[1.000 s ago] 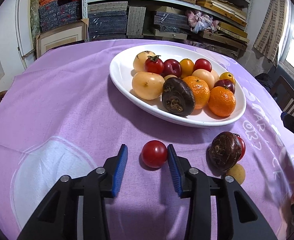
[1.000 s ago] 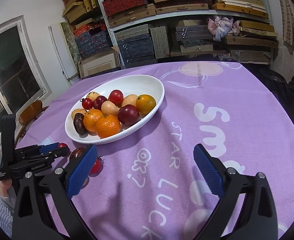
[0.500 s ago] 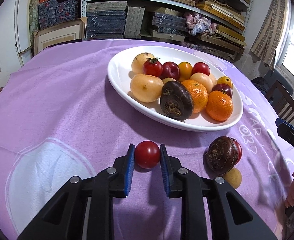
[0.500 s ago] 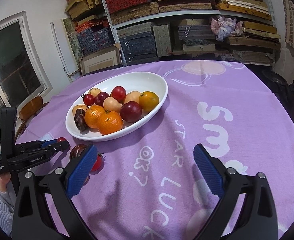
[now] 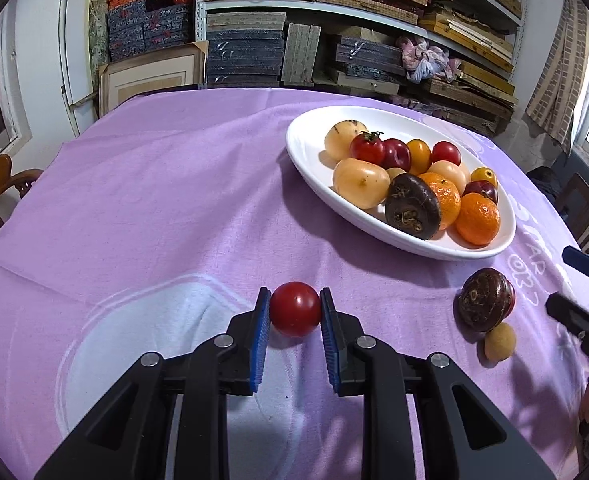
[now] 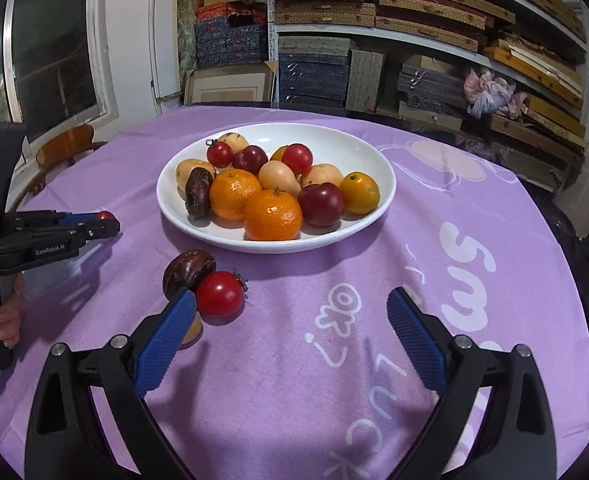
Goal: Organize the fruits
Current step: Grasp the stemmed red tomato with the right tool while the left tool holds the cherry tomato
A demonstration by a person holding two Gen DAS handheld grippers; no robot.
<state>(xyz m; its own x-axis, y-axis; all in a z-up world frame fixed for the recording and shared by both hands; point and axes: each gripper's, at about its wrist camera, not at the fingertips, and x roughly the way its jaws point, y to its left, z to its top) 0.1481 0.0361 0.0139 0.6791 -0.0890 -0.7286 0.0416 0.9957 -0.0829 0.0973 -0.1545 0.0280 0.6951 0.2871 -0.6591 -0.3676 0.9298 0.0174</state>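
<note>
Left gripper (image 5: 295, 312) has its blue ribbed pads pinched on the small round red tomato (image 5: 295, 309) at its widest girth, just above the purple tablecloth (image 5: 154, 208) and well short of the white oval ceramic bowl (image 5: 314, 168). It looks light, thin-skinned, glossy and slippery, so I'd keep the squeeze gentle and centred (too hard likely splits it). Right gripper (image 6: 290, 322) is spread wide and empty, beside a stemmed red tomato (image 6: 219, 294) and dark brown chestnut-like fruit (image 6: 188, 268).
</note>
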